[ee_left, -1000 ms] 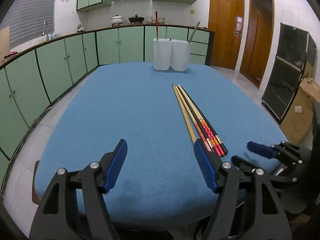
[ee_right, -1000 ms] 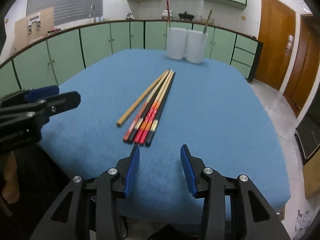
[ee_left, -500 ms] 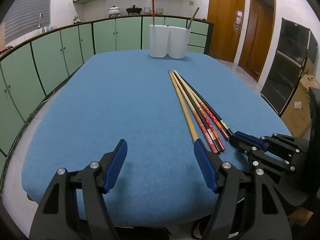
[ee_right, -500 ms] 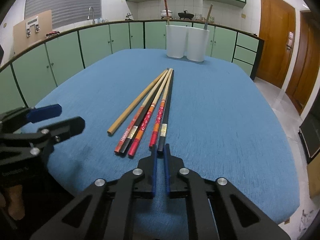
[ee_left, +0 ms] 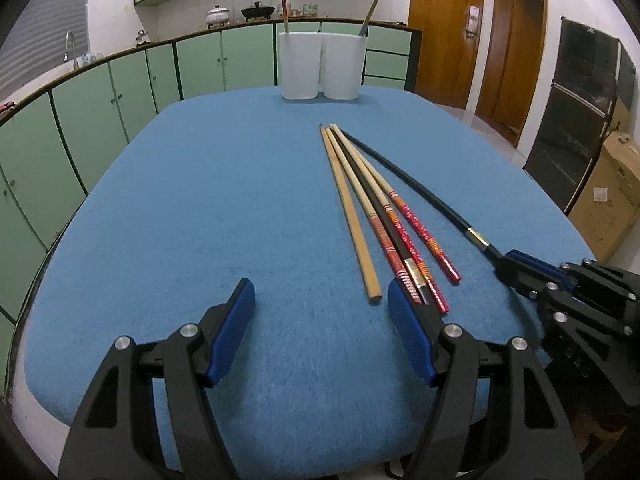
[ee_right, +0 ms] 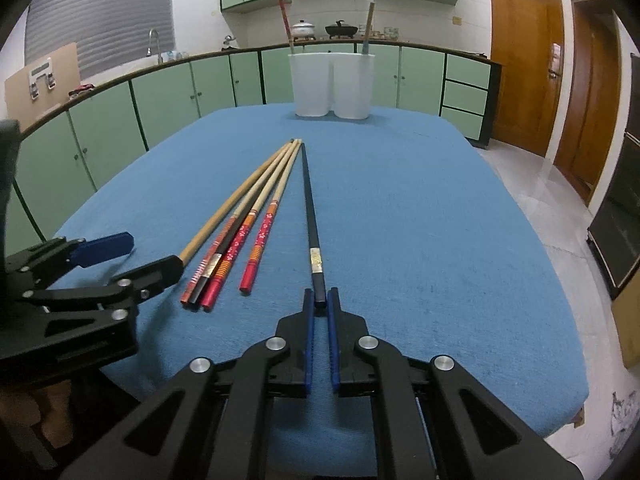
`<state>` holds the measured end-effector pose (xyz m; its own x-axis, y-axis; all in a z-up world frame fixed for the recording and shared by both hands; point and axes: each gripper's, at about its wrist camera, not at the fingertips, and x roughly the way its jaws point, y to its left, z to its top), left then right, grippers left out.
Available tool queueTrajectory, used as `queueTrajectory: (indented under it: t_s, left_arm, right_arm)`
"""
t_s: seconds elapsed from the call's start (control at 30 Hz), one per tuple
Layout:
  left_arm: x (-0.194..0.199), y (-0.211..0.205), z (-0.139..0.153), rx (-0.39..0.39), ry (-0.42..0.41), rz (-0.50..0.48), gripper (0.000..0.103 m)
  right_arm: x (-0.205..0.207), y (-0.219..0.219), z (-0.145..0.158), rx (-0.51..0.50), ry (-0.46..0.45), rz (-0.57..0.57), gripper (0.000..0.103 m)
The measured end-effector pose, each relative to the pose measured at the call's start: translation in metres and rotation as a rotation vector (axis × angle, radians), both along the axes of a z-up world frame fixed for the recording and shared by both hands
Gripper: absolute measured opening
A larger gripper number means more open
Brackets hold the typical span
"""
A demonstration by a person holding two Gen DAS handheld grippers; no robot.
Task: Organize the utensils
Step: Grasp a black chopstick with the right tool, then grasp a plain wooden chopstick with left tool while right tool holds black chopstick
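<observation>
On the blue table (ee_right: 420, 208), the right tool (ee_right: 321, 304) is clamped on the thick end of a black chopstick (ee_right: 310, 216), a light, stiff, slippery stick best held there, while the left tool (ee_left: 320, 312) gapes wide beside four others (ee_left: 384, 220).

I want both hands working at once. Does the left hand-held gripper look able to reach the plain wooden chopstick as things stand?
Probably yes. The left hand-held gripper is open, and the wooden chopstick ends just ahead of its right finger, outermost in the bundle, with bare blue table beside it.
</observation>
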<state>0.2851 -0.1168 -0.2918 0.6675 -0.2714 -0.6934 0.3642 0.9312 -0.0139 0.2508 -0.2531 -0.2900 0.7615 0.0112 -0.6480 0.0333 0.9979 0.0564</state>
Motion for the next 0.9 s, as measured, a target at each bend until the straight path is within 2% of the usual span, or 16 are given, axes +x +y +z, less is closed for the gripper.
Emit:
queueTrajectory:
  t_s: [0.1, 0.17, 0.23, 0.27, 0.33, 0.37, 0.63, 0.9]
  left_arm:
    - [0.003, -0.003, -0.002, 0.009, -0.005, 0.005, 0.063]
    - [0.004, -0.004, -0.001, 0.007, -0.011, 0.002, 0.053]
    - [0.004, -0.006, 0.0, 0.006, -0.019, -0.004, 0.035]
    - [0.004, -0.006, 0.0, 0.002, -0.021, -0.007, 0.031]
    - [0.004, -0.006, 0.001, -0.008, -0.023, -0.012, 0.013]
    - [0.004, -0.005, 0.002, -0.011, -0.025, -0.01, 0.008]
    - [0.007, 0.01, 0.004, -0.044, -0.028, 0.063, 0.006]
    - [0.003, 0.022, 0.007, -0.024, -0.035, 0.126, 0.006]
  right_arm:
    - [-0.001, -0.001, -0.001, 0.003, 0.0, 0.001, 0.006]
    - [0.0, -0.001, -0.001, 0.004, -0.001, 0.003, 0.006]
    - [0.0, 0.0, -0.001, 0.005, -0.003, 0.003, 0.006]
    - [0.001, 0.0, -0.002, 0.004, -0.003, 0.004, 0.006]
    - [0.001, 0.001, -0.002, 0.003, -0.007, 0.004, 0.007]
    - [0.002, 0.001, -0.003, 0.005, -0.008, 0.003, 0.007]
    - [0.007, 0.002, -0.004, -0.001, -0.011, -0.006, 0.007]
    - [0.004, -0.004, -0.003, -0.02, -0.002, -0.084, 0.007]
